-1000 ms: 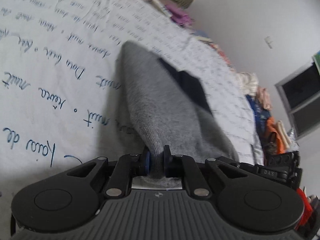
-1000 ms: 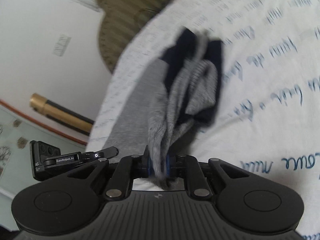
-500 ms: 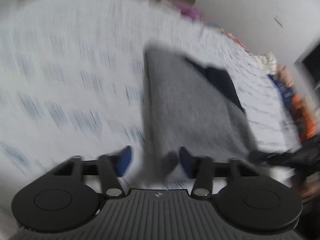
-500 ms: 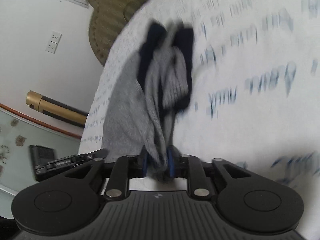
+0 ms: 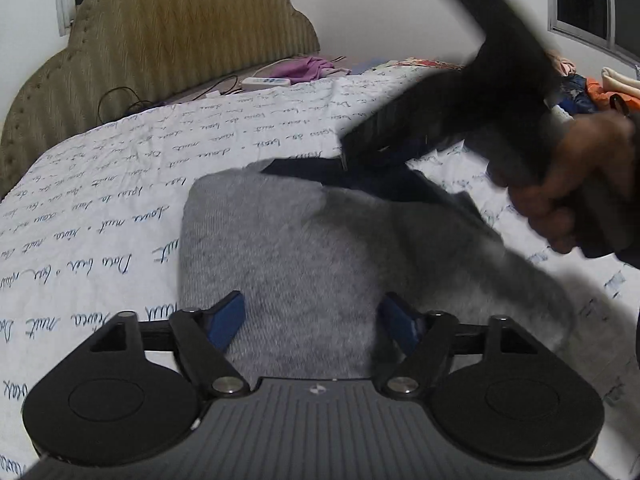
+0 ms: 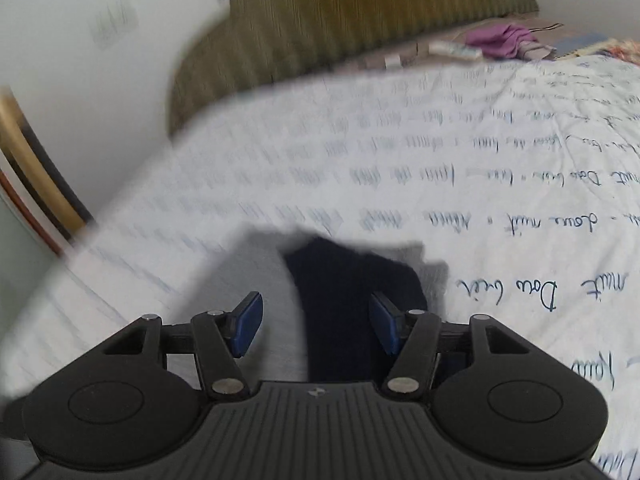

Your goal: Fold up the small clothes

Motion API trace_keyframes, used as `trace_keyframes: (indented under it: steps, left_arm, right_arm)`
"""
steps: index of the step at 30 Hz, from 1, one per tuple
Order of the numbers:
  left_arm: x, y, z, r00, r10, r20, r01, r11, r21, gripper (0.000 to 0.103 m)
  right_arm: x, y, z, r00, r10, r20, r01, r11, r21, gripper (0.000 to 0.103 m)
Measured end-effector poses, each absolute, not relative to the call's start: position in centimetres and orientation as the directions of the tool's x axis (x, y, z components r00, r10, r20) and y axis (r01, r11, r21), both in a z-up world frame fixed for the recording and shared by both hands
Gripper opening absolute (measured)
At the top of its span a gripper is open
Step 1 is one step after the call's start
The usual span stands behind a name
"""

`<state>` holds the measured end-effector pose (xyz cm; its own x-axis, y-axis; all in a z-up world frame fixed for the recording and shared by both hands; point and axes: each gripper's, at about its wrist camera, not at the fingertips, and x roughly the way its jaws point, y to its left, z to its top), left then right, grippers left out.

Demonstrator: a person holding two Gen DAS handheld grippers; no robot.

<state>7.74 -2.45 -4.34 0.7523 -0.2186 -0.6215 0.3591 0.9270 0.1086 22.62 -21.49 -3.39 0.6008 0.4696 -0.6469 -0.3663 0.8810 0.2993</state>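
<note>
A small grey garment point(image 5: 304, 248) with a dark navy band point(image 5: 360, 180) lies flat on the white bedsheet point(image 5: 120, 184) printed with handwriting. My left gripper point(image 5: 312, 320) hovers over its near edge. The jaws are opening, and grey cloth lies below them untouched by the blue pads point(image 5: 228, 318). My right gripper point(image 6: 316, 324) is opening too, with the navy band point(image 6: 352, 300) beneath its jaws and not pinched. In the left wrist view its blurred black body point(image 5: 460, 112) hangs over the garment's far right side, held by a hand point(image 5: 568, 188).
An olive padded headboard point(image 5: 180, 40) stands at the far end of the bed. A purple cloth point(image 5: 308, 66), a white power strip point(image 5: 266, 82) and cables lie by it. Piled clothes point(image 5: 592, 92) sit at the right, and a gold-and-black tube point(image 6: 36, 168) leans at the left.
Both grippers were shut on the lifted garment a second ago. They have let it go and opened, and it has dropped flat on the sheet. Both views have swung and levelled.
</note>
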Motion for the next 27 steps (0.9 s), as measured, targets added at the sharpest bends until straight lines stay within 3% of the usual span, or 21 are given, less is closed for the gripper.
trace_keyframes:
  steps: [2,5,8,13,19,24,27]
  left_arm:
    - [7.6,-2.3,-4.8,0.739,-0.22,-0.636,0.365,0.925,0.105,0.083]
    - [7.6,-1.9,-5.0,0.736,-0.222,-0.639,0.372,0.922,0.108,0.082]
    - [7.5,-1.6,-4.9,0.734,-0.221,-0.642,0.369,0.924,0.104,0.083]
    - [7.4,-1.7,-4.6,0.734,-0.217,-0.643,0.364,0.926,0.103,0.083]
    - [7.6,-1.7,-4.7,0.734,-0.221,-0.643,0.369,0.923,0.105,0.084]
    - [7.6,-1.6,-4.8,0.735,-0.226,-0.639,0.373,0.922,0.103,0.084]
    - [7.4,-1.5,-5.0,0.741,-0.231,-0.631,0.38,0.918,0.11,0.084]
  right_arm:
    - [23.1,-21.6,-5.8,0.592,0.438,-0.677,-0.37,0.893,0.254,0.058]
    - [22.6,-24.0,-6.9,0.608,0.505,-0.613,-0.372,0.863,0.342,0.058]
    - [22.7,-24.5,-6.9,0.603,0.519,-0.606,-0.375,0.855,0.359,0.058]
    - [21.5,-24.3,-4.9,0.628,0.465,-0.623,-0.325,0.885,0.333,0.058]
    - [17.6,-23.1,-1.5,0.667,0.531,-0.523,-0.381,0.846,0.372,0.062]
    - [18.0,-21.4,-5.3,0.602,0.507,-0.617,-0.398,0.86,0.318,0.062]
    - [17.3,-23.1,-7.1,0.626,0.561,-0.542,-0.429,0.828,0.362,0.062]
